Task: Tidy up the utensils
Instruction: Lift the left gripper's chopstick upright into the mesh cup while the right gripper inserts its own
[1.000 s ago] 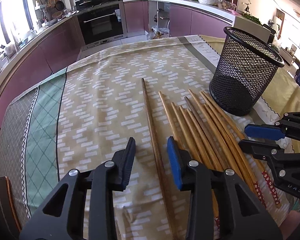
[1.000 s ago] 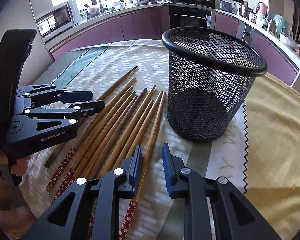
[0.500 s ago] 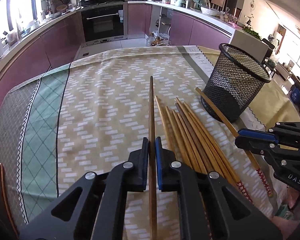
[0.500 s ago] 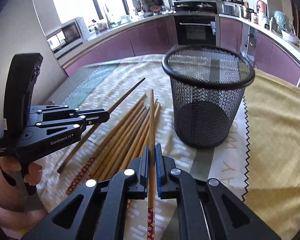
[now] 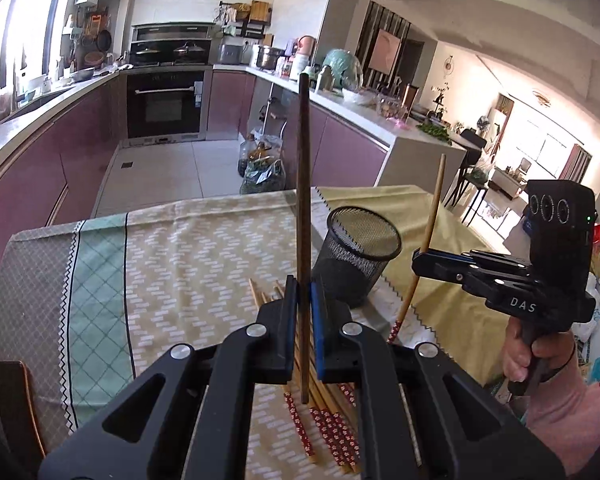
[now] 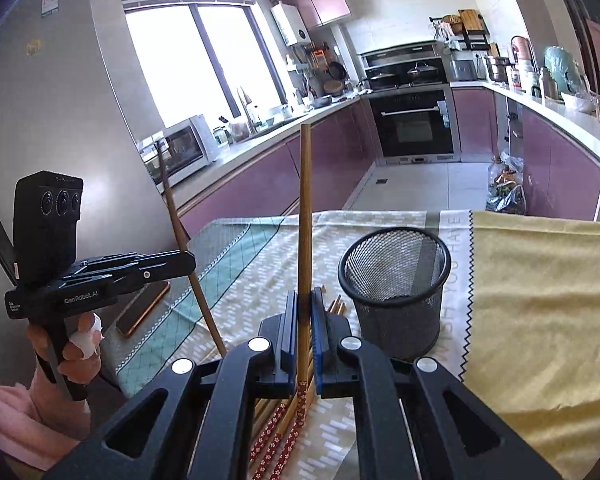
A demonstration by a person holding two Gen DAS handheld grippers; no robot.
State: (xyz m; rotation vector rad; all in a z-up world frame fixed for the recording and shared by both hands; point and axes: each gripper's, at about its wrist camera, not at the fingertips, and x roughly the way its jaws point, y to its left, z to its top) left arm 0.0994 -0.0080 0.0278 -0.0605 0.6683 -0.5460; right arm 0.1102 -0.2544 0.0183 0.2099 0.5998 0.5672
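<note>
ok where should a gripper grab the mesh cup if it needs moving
Grip the mesh cup by its rolled top rim, from straight above, one finger inside and one outside. It stands upright and open and looks empty, and its round wall seems too wide to span.

A: The dark chopstick [image 5: 303,184] looks like matt brown wood. The pale chopstick [image 6: 305,216] is lighter, smoother wood with a red flowered coating at its near end.

B: And the pen cup [image 6: 396,280]?

A: Black wire mesh, metal by the look, with a smooth rim. The tablecloth [image 5: 188,248] is woven printed cloth, matt. The left gripper [image 5: 304,320] is matt black plastic with blue pads and shiny screw heads.
</note>
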